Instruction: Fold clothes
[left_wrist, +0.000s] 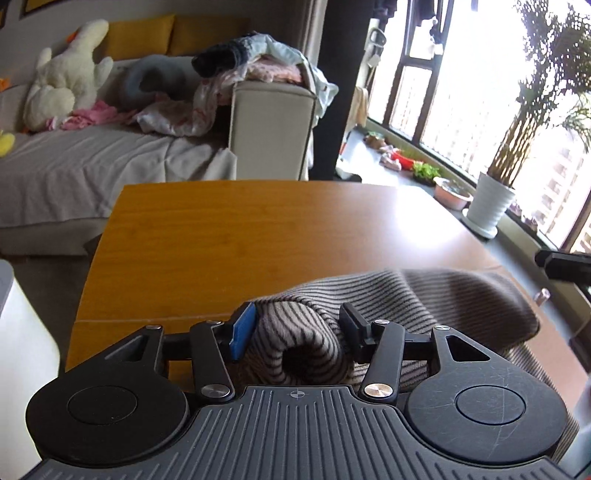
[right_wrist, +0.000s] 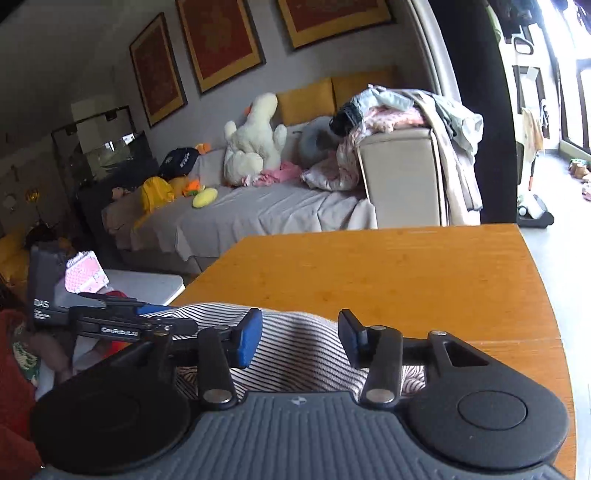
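A grey-and-black striped garment (left_wrist: 424, 295) lies bunched on the wooden table (left_wrist: 240, 229) near its front edge. My left gripper (left_wrist: 297, 328) stands over a rolled hump of that cloth. The hump fills the gap between the jaws, which stand well apart and do not pinch it. In the right wrist view the striped garment (right_wrist: 303, 354) lies under and between the jaws of my right gripper (right_wrist: 301, 336), which is open with its pads off the cloth. The left gripper's black body (right_wrist: 110, 325) shows at the left, over the garment's edge. The table (right_wrist: 388, 266) stretches ahead.
Beyond the table stands a grey sofa (left_wrist: 92, 162) with a white plush toy (left_wrist: 62, 81) and a pile of clothes (left_wrist: 258, 62) on its armrest. A potted plant (left_wrist: 491, 206) stands by the window at right. A white side table (right_wrist: 147, 284) sits left of the table.
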